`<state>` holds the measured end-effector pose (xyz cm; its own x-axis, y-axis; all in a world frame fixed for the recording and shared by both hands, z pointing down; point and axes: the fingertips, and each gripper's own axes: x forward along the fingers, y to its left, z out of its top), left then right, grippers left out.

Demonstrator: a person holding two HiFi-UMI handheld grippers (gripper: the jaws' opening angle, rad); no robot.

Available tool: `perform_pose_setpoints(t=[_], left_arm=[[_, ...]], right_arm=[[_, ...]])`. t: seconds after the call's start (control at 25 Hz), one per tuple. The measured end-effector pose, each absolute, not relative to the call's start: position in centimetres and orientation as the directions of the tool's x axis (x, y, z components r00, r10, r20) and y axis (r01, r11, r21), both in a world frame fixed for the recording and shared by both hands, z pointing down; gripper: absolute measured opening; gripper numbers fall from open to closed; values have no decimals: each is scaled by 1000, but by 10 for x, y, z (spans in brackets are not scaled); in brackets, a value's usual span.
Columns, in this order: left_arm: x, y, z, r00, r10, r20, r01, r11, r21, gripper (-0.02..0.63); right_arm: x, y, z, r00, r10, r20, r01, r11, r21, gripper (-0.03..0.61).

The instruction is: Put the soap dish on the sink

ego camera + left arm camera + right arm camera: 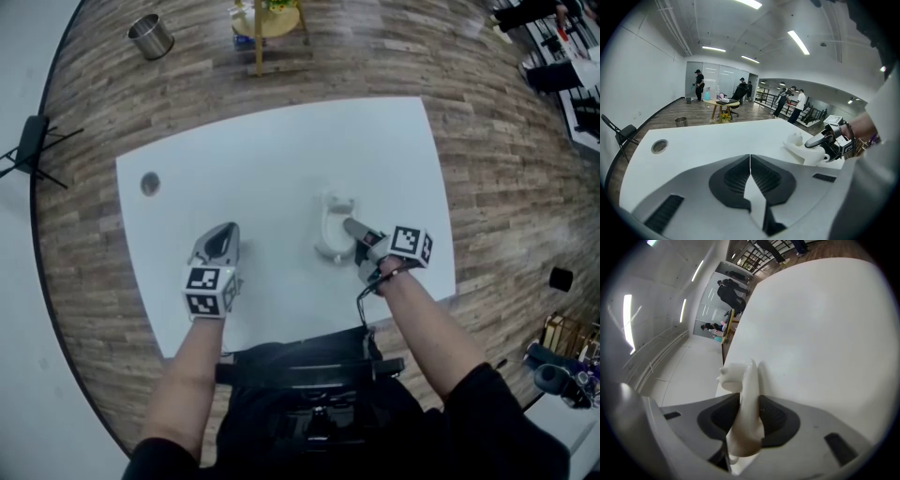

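A small white basin-shaped piece (332, 232) with a tap-like knob at its far end sits right of the middle of the white table (281, 150). I cannot tell whether it is the soap dish or the sink. My right gripper (351, 227) is shut on its thin near rim; the right gripper view shows the curved wall (749, 380) pinched between both pads. The left gripper view shows the same piece (801, 149) under the right gripper (816, 140). My left gripper (223, 242) rests low over the table to the piece's left. Its jaws are shut with nothing between them.
A round cable hole (150, 184) lies in the table's far left corner. Beyond the table stand a metal bin (151, 36), a small wooden table (267, 23) and a folding chair (33, 141). Several people (787, 101) stand far off.
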<state>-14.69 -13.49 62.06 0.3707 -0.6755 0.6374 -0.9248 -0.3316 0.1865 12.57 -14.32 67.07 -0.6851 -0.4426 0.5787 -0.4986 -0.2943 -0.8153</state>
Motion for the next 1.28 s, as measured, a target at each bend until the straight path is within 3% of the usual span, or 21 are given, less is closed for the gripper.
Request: perform_pose_setpoints(t=[0.64,0.84,1.28], left_arm=[[-148,-125,625,365,-681,634,-927,-326,184,9],[-150,-126,622,366,-678,638,-926,-330,182,9],[-149,-124,618,365,-690,625,-927,-329,177,9]], right_arm=[[131,-137,682,-670,-429,606,-512,-323,-796,146],[130,-136,682,-670,-393,630,-556,-298,-776,237],[136,-137,671,-647,-420,636,-589,-254,-767,245]])
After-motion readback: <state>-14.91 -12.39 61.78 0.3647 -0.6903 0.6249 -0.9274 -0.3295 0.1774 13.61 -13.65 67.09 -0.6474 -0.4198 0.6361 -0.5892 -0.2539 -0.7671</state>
